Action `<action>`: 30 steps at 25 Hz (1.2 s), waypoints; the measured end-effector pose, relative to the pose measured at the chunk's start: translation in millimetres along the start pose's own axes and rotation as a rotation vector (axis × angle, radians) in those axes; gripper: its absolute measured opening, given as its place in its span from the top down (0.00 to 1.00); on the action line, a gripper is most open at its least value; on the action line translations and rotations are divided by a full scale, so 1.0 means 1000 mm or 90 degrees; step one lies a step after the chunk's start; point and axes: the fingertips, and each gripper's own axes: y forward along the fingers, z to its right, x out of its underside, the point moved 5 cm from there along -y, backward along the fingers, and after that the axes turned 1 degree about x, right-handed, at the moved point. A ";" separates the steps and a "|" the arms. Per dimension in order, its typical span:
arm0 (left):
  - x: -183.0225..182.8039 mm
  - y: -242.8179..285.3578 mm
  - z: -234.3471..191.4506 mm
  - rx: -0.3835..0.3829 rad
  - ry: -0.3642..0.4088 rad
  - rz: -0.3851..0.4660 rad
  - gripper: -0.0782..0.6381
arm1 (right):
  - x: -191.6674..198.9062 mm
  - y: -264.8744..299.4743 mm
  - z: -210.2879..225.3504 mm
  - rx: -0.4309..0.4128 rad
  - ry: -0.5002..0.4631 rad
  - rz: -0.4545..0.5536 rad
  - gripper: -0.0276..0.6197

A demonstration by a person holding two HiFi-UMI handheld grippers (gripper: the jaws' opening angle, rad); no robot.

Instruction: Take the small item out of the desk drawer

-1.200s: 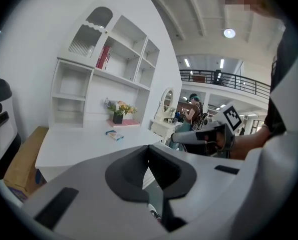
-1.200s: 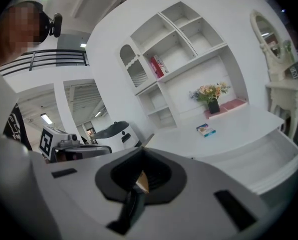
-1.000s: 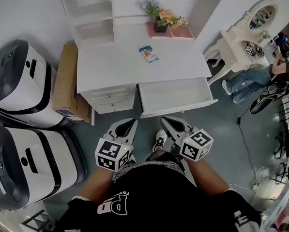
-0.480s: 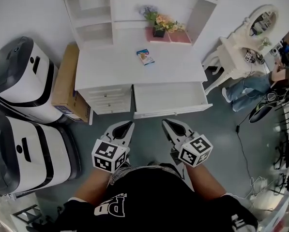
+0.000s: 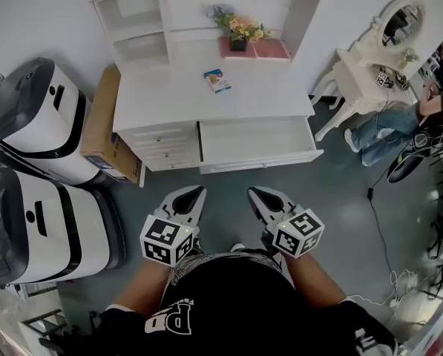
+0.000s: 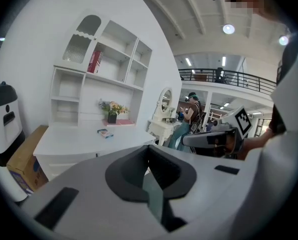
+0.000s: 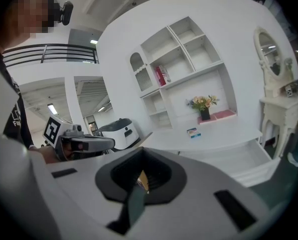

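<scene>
- The drawer (image 5: 262, 162), in the middle of the head view, stood pulled out from the white desk (image 5: 258, 99). Its inside showed bare white, with nothing visible in it.
- A small box (image 5: 217, 80) lay on the desk top in the upper middle of the frame, just in front of the flower pot (image 5: 238, 39). It was probably the task's item, already out of the drawer and set down in plain sight.
- The left gripper (image 5: 199, 190), below the drawer and left of centre, had its jaws closed on nothing.
- The right gripper (image 5: 254, 192), beside it to the right, also had its jaws together and empty.
- Both were held low against the person's body, well apart from the desk and pointing toward the drawer. I judged this a resting carry, with nothing left to grip.
- The open drawer suggested the fetching was essentially done.
</scene>
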 end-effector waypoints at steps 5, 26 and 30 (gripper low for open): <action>0.008 -0.002 0.014 -0.007 -0.011 -0.003 0.87 | 0.004 -0.013 0.000 -0.003 -0.002 -0.002 0.95; 0.012 -0.001 0.032 0.001 0.011 -0.013 0.87 | 0.014 -0.021 -0.002 -0.006 -0.007 -0.005 0.95; 0.014 -0.001 0.032 0.004 0.008 -0.012 0.87 | 0.013 -0.020 -0.002 -0.005 -0.011 -0.004 0.95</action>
